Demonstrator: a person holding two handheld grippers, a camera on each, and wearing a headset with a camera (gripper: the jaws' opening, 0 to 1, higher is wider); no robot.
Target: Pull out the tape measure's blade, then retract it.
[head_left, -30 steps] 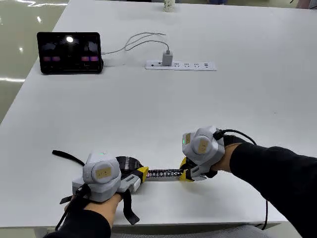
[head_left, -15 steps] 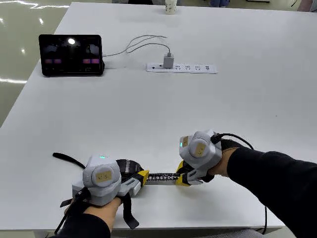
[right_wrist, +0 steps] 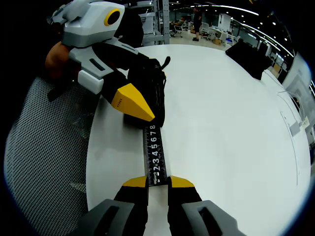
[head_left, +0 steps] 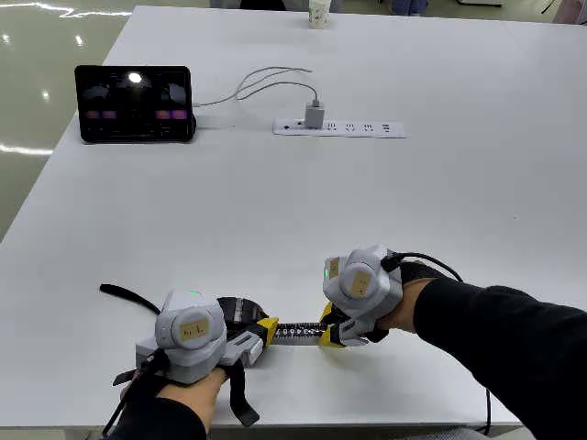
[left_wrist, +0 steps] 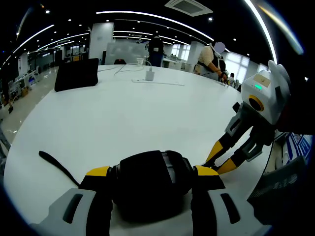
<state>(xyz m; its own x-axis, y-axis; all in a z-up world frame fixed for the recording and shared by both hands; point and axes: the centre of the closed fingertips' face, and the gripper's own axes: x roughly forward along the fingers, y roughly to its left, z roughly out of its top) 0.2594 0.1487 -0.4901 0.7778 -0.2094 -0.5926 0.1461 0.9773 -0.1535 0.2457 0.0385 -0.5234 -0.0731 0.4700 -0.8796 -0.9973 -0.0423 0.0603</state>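
The white table (head_left: 385, 211) is carrying little beyond the work. A dark tablet (head_left: 136, 103) is standing at the far left, a white power strip (head_left: 339, 127) is lying near the middle with one charger (head_left: 315, 115) plugged into it, a white cable (head_left: 261, 81) is looping between them, and a paper cup (head_left: 318, 12) is sitting at the far edge. All of these are well apart from the grippers and nothing is lying across the blade's line.

The tape measure (head_left: 237, 310) is resting at the near edge. The left gripper (head_left: 264, 328) is clamping its black case from both sides, while a black strap (head_left: 127, 295) is trailing off to the left. The right gripper (head_left: 328, 335) is pinching the tip of the blade (head_left: 295, 327), its jaws closed together on it (a short length is showing between the two tools).

The right gripper view is giving the blade (right_wrist: 153, 147) flat on the table with printed numbers readable, running from the case (right_wrist: 153, 93) to the right gripper (right_wrist: 157, 183); in the head view those marks are too small to read. The left gripper view is showing the case (left_wrist: 150, 184) bulging between its own yellow-tipped jaws, the right gripper (left_wrist: 216, 160) angling down beside it, and people standing beyond the table.

Counted: two grippers, one tape measure, one tablet, one power strip, one charger, one cup.
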